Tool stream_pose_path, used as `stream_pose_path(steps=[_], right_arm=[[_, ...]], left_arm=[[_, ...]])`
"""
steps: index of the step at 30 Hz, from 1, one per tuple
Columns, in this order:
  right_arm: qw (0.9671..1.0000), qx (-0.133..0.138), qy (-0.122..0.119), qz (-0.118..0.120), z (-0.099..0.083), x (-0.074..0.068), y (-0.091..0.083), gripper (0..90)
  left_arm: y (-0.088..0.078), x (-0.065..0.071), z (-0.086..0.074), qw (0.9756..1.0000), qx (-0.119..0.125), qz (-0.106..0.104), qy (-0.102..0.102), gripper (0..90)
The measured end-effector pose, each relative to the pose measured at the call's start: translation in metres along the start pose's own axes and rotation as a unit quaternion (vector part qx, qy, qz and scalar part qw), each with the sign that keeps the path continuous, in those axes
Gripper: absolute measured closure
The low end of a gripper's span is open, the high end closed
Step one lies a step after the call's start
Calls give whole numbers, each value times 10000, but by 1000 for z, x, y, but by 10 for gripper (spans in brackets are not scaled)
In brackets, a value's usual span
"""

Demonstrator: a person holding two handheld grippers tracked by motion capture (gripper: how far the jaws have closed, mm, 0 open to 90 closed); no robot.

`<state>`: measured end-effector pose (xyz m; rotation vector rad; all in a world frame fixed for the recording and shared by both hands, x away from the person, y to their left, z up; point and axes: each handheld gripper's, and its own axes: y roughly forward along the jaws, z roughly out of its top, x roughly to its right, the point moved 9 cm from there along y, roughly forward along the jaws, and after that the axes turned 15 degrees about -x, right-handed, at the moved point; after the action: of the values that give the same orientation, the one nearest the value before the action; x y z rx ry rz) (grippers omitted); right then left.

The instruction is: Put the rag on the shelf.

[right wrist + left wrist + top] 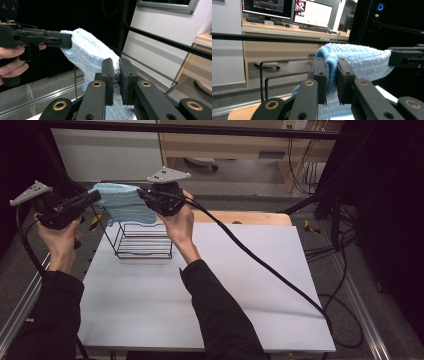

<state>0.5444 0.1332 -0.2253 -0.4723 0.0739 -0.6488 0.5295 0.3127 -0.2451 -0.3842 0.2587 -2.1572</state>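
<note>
White tabletop (240, 285) fills the middle of my high view, with a wooden edge along its far side and dark curtains at three o'clock and nine o'clock. Toward eleven o'clock on the table stands a black wire rack (142, 240). A light blue towel (122, 202) hangs in the air just above the rack, stretched between my two grippers, its lower edge drooping down to the rack's top wires.

My left gripper (92, 197) sits at ten o'clock in the high view and grips the towel's left end. In the left gripper view, its jaws stand close together with a fold of the towel (359, 60) pinched between the pads, and my other gripper clamps the cloth at three o'clock.

My right gripper (142, 194) sits at about twelve o'clock above the rack and holds the towel's right end. In the right gripper view, its jaws are nearly together with the towel (87, 52) squeezed between them, and the left gripper (67, 40) bites the far end at ten o'clock.

Black cable (260, 260) trails from my right gripper across the table toward four o'clock.
</note>
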Motion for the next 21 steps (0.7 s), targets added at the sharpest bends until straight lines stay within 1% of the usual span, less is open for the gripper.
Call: stream_pose_path(steps=[1,3,6,10,11,13,14,16,18,19,21], right_arm=[[10000,-30,9,27,-1,-1,0,835],[9998,-124,38,158,-5,-3,0,833],[9996,-218,4,180,-10,-5,-1,833],[9994,-259,-21,228,-15,-7,-1,833],[9993,-272,-31,238,-16,-7,0,834],[9992,-294,-28,254,-18,-8,1,834],[9991,-317,-67,257,-19,-9,2,834],[9991,-334,-104,242,-20,-10,3,834],[9989,-367,-153,231,-22,-12,3,833],[9989,-377,-180,219,-22,-12,3,833],[9986,-429,-243,205,-24,-13,4,833]], left_arm=[[-1,1,-2,10000,-26,0,14,792],[-2,2,-6,10000,-84,40,21,789],[-3,6,-11,9998,-169,74,54,775],[-9,7,-13,9994,-325,82,-42,730],[-12,7,-12,9992,-369,93,-143,712],[-18,7,-6,9991,-322,121,-232,707],[-21,7,-4,9991,-310,148,-247,706],[-25,8,3,9990,-299,224,-234,710],[-24,11,8,9985,-396,329,-206,737],[-21,12,11,9979,-470,415,-163,753],[-16,15,14,9969,-588,504,-101,788]])
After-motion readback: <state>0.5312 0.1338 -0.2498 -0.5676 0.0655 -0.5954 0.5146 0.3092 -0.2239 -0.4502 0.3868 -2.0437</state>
